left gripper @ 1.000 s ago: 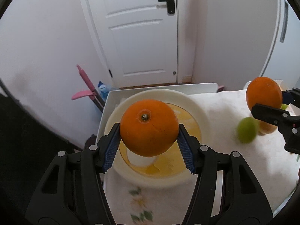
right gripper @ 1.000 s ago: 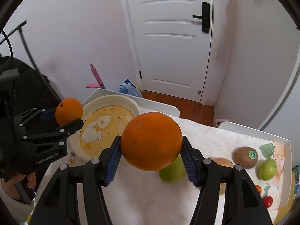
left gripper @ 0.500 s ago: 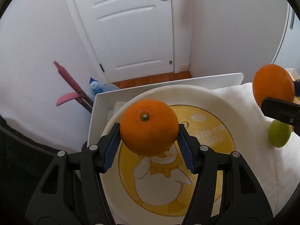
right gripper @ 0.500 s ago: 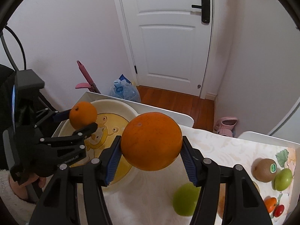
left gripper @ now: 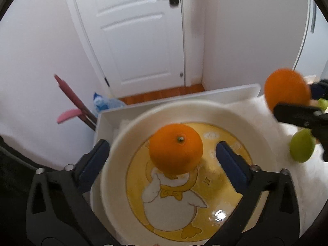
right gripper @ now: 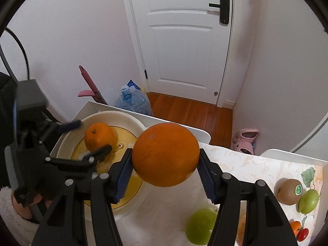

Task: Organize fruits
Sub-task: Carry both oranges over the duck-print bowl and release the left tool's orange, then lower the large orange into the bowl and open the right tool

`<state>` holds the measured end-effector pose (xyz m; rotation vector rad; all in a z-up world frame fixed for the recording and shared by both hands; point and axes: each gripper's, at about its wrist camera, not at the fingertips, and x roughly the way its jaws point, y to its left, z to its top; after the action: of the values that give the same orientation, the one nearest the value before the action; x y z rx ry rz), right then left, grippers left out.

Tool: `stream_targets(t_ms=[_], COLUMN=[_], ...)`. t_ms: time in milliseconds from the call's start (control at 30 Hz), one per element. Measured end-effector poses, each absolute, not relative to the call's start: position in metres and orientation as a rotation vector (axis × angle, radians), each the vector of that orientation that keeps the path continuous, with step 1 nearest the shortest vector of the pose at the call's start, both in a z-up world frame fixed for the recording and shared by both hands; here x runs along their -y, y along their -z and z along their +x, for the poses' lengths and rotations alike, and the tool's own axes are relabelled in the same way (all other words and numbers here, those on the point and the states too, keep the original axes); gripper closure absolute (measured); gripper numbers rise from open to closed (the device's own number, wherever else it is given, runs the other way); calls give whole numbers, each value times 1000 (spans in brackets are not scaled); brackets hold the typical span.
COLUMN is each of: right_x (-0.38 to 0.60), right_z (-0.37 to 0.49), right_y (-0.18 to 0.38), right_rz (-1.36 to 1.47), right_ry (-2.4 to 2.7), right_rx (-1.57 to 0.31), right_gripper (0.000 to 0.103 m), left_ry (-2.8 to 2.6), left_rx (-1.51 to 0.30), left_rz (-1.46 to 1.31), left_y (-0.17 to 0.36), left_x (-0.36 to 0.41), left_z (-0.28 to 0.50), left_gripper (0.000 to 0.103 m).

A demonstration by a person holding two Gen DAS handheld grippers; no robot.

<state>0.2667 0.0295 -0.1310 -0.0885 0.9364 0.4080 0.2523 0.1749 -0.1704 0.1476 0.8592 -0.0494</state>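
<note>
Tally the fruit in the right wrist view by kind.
Orange: 2
Green apple: 2
Kiwi: 1
Small orange fruit: 1
Small red fruit: 1
Total: 7, leaving out one mostly hidden thing.

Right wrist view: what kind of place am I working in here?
Probably a room in a home, not a lab: a white panelled door over a wood floor, pink slippers by the wall, and a duck-print plate on a table with a floral cloth.
</note>
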Motion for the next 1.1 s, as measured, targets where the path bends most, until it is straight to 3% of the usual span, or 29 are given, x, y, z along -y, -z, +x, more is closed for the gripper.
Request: stream_targets(t_ms=[433, 1100], right_x=[-52, -109], right_z=[267, 264], right_y=[132, 179], right_rz=[-159, -430], right_ry=[-500, -680], right_rx=[-930, -939], right_gripper=[47, 47], left_ry=[-7, -72], left_rx=[-939, -975], left_rz=[38, -16], left_y=[158, 162], left_x=[-196, -213], left_z=[213, 177], left_gripper=[0, 0])
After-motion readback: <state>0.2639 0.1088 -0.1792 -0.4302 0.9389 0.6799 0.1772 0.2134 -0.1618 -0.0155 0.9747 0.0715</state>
